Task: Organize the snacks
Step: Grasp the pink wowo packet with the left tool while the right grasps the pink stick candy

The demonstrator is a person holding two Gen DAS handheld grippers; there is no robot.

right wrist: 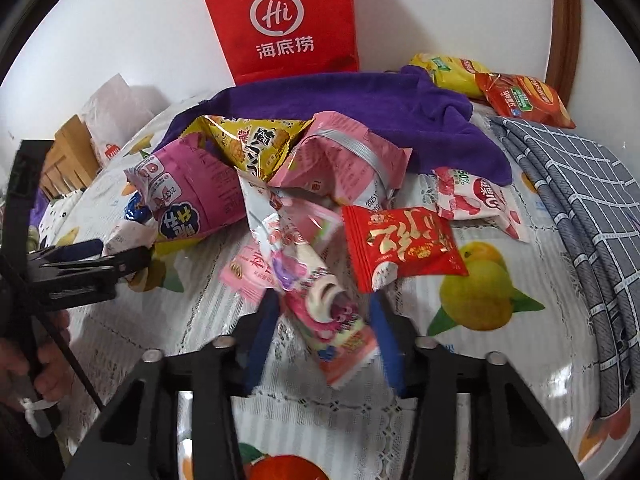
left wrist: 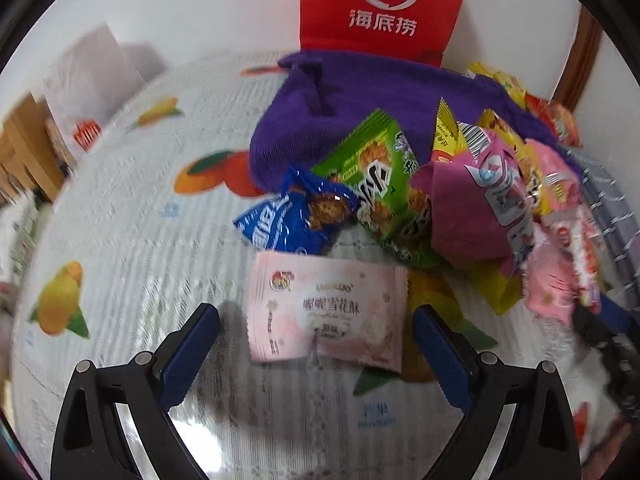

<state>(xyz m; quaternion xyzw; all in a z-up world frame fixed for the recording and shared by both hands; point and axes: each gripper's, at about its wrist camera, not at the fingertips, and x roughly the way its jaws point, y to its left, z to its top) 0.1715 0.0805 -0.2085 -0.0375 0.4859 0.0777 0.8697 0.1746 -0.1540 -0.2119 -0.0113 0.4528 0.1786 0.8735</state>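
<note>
Looking forward and down from each wrist, close over the fruit-printed white tablecloth (left wrist: 120, 240). Both facing the red paper bag with white logo (left wrist: 384, 4) (right wrist: 280, 20) at the wall, sharing the crumpled purple cloth (left wrist: 360, 92) (right wrist: 400, 120) and snack pile.

Pale pink snowflake-crisp packet (left wrist: 326, 312) lies flat, apart from the pile. Behind it, blue biscuit packet (left wrist: 292, 220) and green cracker packet (left wrist: 384, 188) lean on the heap. Red sachet (right wrist: 402, 248) lies flat; pink strawberry-bear wrapper (right wrist: 328, 312) tilted, crumpled.
</note>
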